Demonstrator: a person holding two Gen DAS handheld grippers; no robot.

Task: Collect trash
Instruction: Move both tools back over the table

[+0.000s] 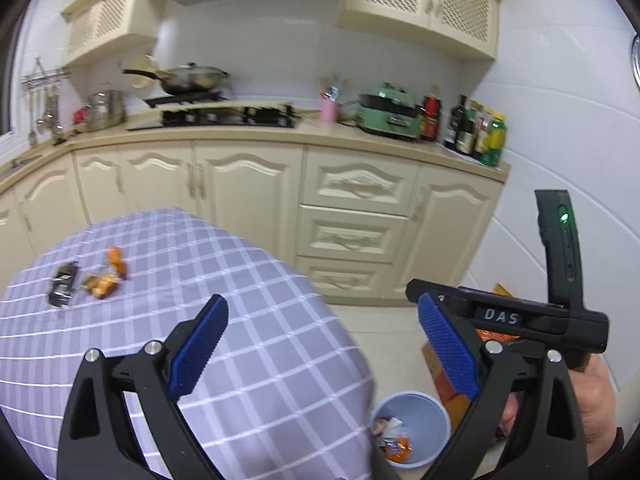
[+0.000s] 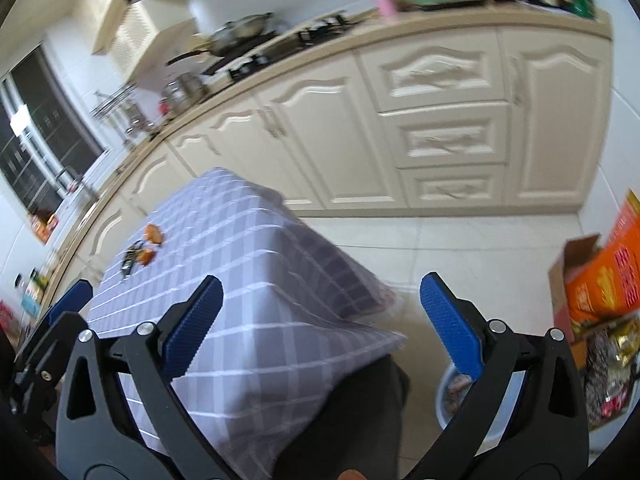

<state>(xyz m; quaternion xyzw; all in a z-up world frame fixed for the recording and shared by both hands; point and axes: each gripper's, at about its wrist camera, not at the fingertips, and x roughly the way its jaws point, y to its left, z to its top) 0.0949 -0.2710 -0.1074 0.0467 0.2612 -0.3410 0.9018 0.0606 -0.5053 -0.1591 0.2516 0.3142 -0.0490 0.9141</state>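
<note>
On the purple checked tablecloth lie orange wrappers and a black wrapper at the far left; they also show in the right wrist view, the orange wrappers small and far. A light blue bin stands on the floor beside the table with trash inside; in the right wrist view the bin is partly hidden by a finger. My left gripper is open and empty above the table's edge. My right gripper is open and empty, above the table corner and floor.
Cream kitchen cabinets run behind the table, with a stove, pans, bottles and a green appliance on the counter. An orange cardboard box and snack bags stand on the floor at the right. Tiled floor lies between table and cabinets.
</note>
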